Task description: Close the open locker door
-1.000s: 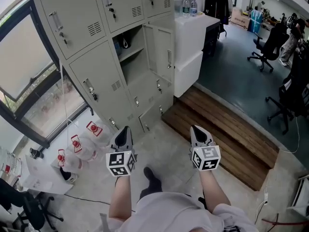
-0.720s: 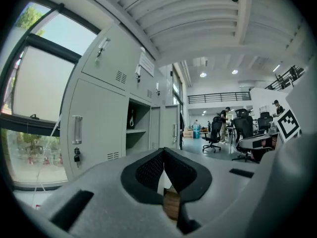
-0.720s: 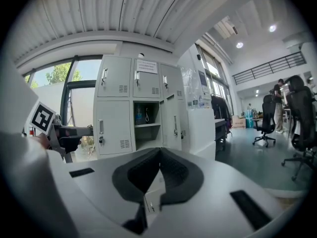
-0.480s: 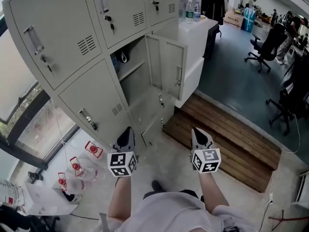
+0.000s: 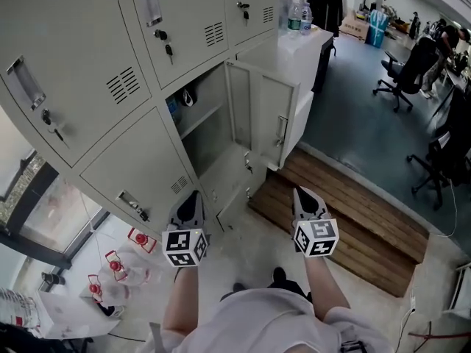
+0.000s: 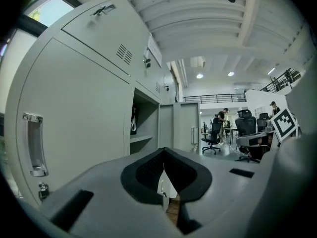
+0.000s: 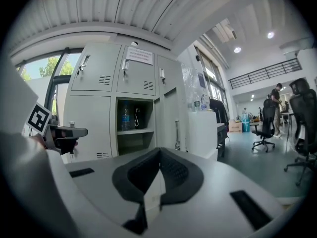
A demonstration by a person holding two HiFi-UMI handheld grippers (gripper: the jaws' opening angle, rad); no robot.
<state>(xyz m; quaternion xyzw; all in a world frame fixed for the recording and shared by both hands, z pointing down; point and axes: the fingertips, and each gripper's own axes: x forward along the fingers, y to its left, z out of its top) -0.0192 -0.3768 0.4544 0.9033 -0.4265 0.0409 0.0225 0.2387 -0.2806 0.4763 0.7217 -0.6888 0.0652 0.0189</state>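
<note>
The grey locker bank (image 5: pixel 88 72) fills the space ahead of and to the left of both grippers, leaning over them in the head view. A slatted wooden platform (image 5: pixel 346 204) lies on the floor just ahead of and to the right of the right gripper (image 5: pixel 302 192). Past it, a white cabinet (image 5: pixel 298 57) butts against the lockers' right end, with bottles (image 5: pixel 294 17) on top. The open locker door (image 5: pixel 263 120) stands swung out on its right-hand hinge, ahead of the grippers and between their 2 lines of aim, well apart from both; its handle (image 5: pixel 281 132) faces the right gripper's side. The uncovered compartment (image 5: pixel 202 123) sits ahead of the left gripper (image 5: pixel 193 195), with a shelf across it. Office chairs (image 5: pixel 405 68) stand far off to the right gripper's right. 3 red-capped jugs (image 5: pixel 118 267) rest on the floor to the left of the left gripper. Both grippers are held low and side by side, pointing at the lockers, each with its marker cube (image 5: pixel 184 247) nearest the person. In each gripper's own view the 2 black pads meet at the tips, pressed together with nothing pinched. The right gripper view shows a bottle (image 7: pixel 126 117) and a dark hanging loop (image 7: pixel 136 117) inside the compartment.
</note>
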